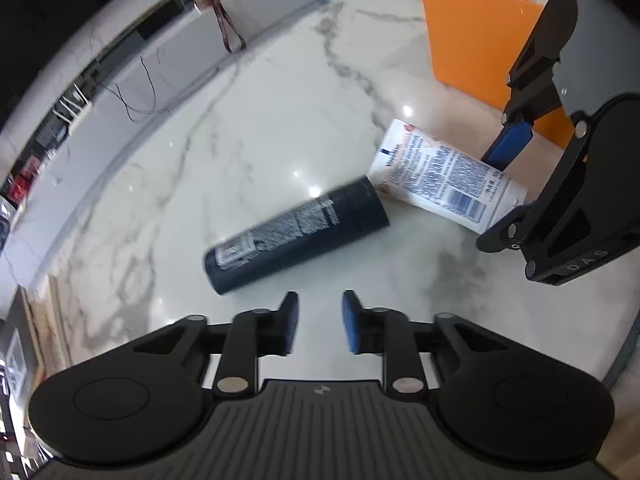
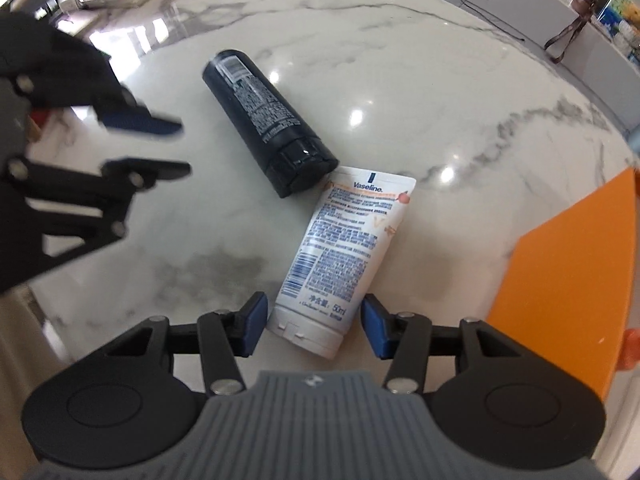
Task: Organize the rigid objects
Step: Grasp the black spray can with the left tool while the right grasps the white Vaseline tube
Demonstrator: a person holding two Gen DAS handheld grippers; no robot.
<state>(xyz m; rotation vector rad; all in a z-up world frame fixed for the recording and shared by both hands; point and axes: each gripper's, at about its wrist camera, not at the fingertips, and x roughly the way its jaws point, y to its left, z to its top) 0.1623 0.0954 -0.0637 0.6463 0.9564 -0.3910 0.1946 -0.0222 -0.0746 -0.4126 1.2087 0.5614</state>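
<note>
On the white marble worktop [image 1: 280,128], two containers lying flat, end to end. Dark bottle [image 1: 296,236] on its side, printed label up, flip cap toward the white tube [image 1: 444,176], the two touching or nearly so at that end. Same pair in the right wrist view: dark bottle [image 2: 268,120] slanting from upper left to lower right, white tube [image 2: 340,256] below it with the "Vaseline" print at its flat crimped end and its cap nearest the camera.

Left gripper [image 1: 320,322] hovering just short of the bottle's base, blue pads a narrow gap apart, nothing between them, not touching the bottle. Seen also from the right wrist at the left edge [image 2: 176,148], blurred, fingertips close together and aimed toward the bottle, clear of it.

Right gripper [image 2: 312,326] straddling the cap end of the tube, one blue pad on each side. Left pad just beside the tube's edge, a sliver of worktop visible between the right pad and the tube; firm pressing not shown, so jaws apart around the tube rather than clamped. From the left wrist view, same gripper [image 1: 504,184] coming down over the tube from the right.

Orange box [image 1: 476,36] upright beyond the tube, well apart from the bottle; also at the right edge [image 2: 568,280] of the right wrist view.
</note>
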